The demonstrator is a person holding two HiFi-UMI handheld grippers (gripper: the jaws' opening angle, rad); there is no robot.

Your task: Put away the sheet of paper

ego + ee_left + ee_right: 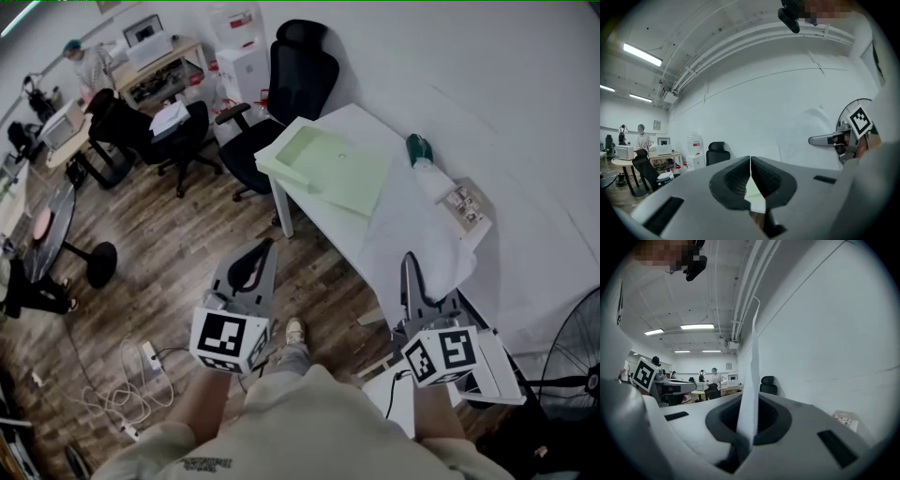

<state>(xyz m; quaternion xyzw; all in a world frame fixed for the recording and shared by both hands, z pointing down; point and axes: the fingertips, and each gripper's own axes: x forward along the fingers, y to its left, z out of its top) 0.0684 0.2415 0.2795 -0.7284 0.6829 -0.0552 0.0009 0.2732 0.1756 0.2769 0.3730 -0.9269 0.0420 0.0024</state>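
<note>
Entry: sheet of paper point(752, 357), task under way and not complete. We find the sheet pinched in the right gripper point(749, 404), whose jaws are clamped on it. In the right gripper view it shows edge-on, a thin white strip rising from between the jaws toward the ceiling. In the head view we cannot pick the sheet out with certainty. Left gripper point(750, 161): jaws closed tip to tip with nothing between them. The pale green glimpsed through the slit below the tips lies far behind, not in the grip. Position: both grippers are held level in front of the person, over the wooden floor point(187, 244) and well apart from the white counter point(328, 220) ahead. On the counter we list a pale green folder or tray point(333, 164) at its far left end, a green bottle point(419, 148) near the wall and a small printed booklet point(464, 204) at the right edge. Status, as we judge it: the pick-up is done, since the sheet is in hand. What is left is the approach to the counter, laying the sheet in its storage place and letting go. We take the green folder as the likely destination, though the task does not name one. The empty left gripper is free to steady that folder if needed.
</note>
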